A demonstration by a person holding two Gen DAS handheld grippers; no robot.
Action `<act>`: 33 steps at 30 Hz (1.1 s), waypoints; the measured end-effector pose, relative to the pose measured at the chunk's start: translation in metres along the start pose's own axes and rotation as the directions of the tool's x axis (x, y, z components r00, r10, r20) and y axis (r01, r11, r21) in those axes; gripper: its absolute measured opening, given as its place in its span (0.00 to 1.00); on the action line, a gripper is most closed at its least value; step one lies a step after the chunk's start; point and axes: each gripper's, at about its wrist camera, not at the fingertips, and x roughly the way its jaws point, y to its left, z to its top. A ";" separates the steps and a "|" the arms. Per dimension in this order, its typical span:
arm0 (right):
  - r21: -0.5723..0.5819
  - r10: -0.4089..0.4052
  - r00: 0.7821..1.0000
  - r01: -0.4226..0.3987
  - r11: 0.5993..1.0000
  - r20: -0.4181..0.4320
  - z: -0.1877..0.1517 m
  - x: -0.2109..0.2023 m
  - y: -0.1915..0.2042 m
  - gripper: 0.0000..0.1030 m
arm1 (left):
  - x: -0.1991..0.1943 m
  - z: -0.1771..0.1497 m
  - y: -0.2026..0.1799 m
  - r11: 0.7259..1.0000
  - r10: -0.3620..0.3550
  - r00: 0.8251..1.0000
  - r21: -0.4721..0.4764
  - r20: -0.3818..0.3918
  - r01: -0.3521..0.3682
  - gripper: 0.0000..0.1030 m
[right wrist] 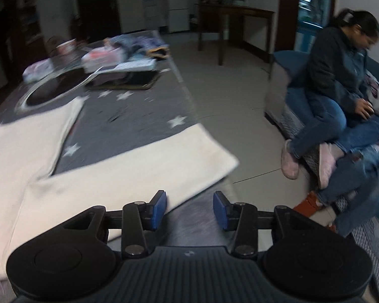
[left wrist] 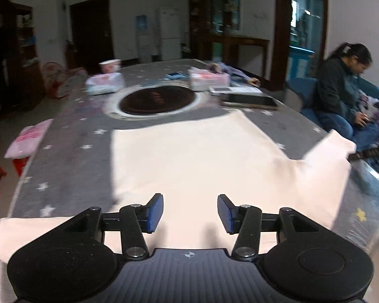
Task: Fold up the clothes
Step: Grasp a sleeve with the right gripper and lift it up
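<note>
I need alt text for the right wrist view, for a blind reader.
The right gripper hovers open over a cream garment lying on a grey star-patterned table. A person sits at the right.

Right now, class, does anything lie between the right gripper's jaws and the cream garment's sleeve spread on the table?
Nothing visible does. The right gripper hangs with jaws apart just past the cream knitted garment's sleeve; only bare grey star-patterned tablecloth shows beneath the gap.
</note>
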 end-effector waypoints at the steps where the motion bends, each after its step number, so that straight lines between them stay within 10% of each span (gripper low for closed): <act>1: 0.012 -0.002 1.000 0.002 1.000 0.004 0.002 0.002 -0.004 0.40 | 0.002 0.000 -0.006 1.000 -0.009 1.000 0.012 -0.005 0.009 0.51; 14: 0.121 -0.007 0.998 -0.001 0.993 0.066 0.010 0.021 -0.029 0.04 | 0.019 -0.002 -0.039 0.995 -0.058 0.997 0.078 -0.045 0.062 0.54; 33: -0.082 0.211 0.936 -0.195 0.977 0.281 0.042 -0.085 0.027 0.03 | 0.041 -0.013 -0.086 0.970 -0.147 0.985 0.180 -0.094 0.162 0.57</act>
